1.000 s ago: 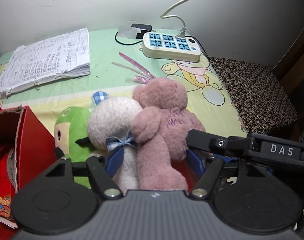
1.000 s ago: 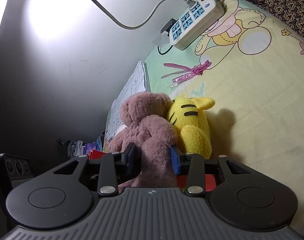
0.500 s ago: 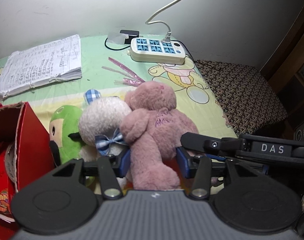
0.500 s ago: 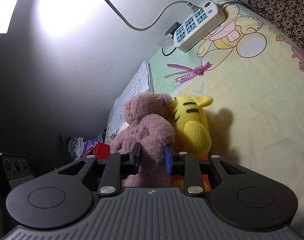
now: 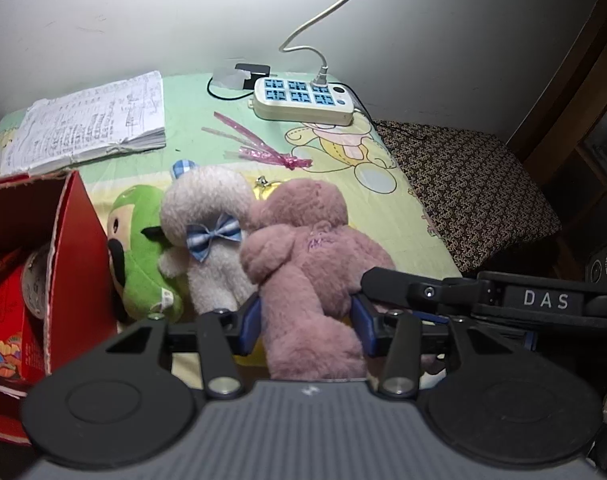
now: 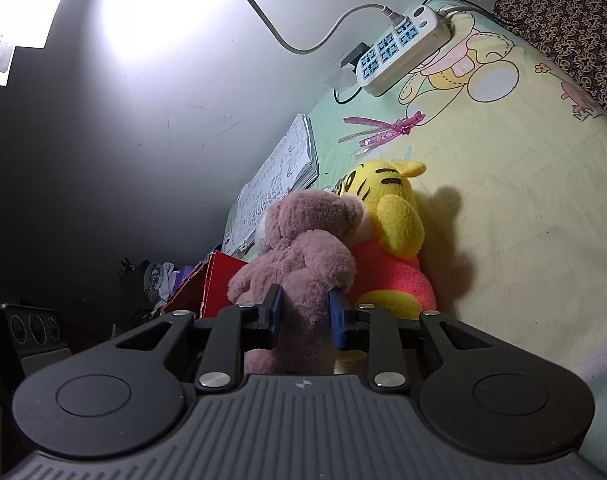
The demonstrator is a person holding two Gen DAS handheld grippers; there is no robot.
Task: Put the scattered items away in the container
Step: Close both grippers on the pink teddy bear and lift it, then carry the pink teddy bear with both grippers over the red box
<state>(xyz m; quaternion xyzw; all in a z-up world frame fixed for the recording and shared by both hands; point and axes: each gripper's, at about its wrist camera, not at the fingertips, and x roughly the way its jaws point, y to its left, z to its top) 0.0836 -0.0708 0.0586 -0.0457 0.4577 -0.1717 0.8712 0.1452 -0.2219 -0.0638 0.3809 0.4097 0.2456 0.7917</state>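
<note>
A pink teddy bear [image 5: 303, 248] stands upright on the cartoon-print cloth. My left gripper [image 5: 306, 326] is shut on its lower body. My right gripper [image 6: 303, 314] is shut on the same bear [image 6: 303, 248] from its other side, and its black body [image 5: 543, 300] crosses the right of the left wrist view. A white plush with a blue bow [image 5: 211, 240] and a green plush [image 5: 139, 256] lean against the bear's left. A yellow plush in a red shirt [image 6: 391, 232] rests behind it. The red cardboard box [image 5: 75, 240] stands open at the far left, with printed items inside.
A white power strip [image 5: 303, 98] with a plugged-in cable lies by the back wall. A worn notebook [image 5: 91, 128] sits at the back left and a pink ribbon [image 5: 259, 148] lies mid-cloth. A dark patterned cushion [image 5: 471, 184] adjoins the right edge.
Both grippers closed in on the pink bear: the left one narrowed from spanning the white plush and the bear to the bear alone. The bear now sits slightly higher against the other plush toys.
</note>
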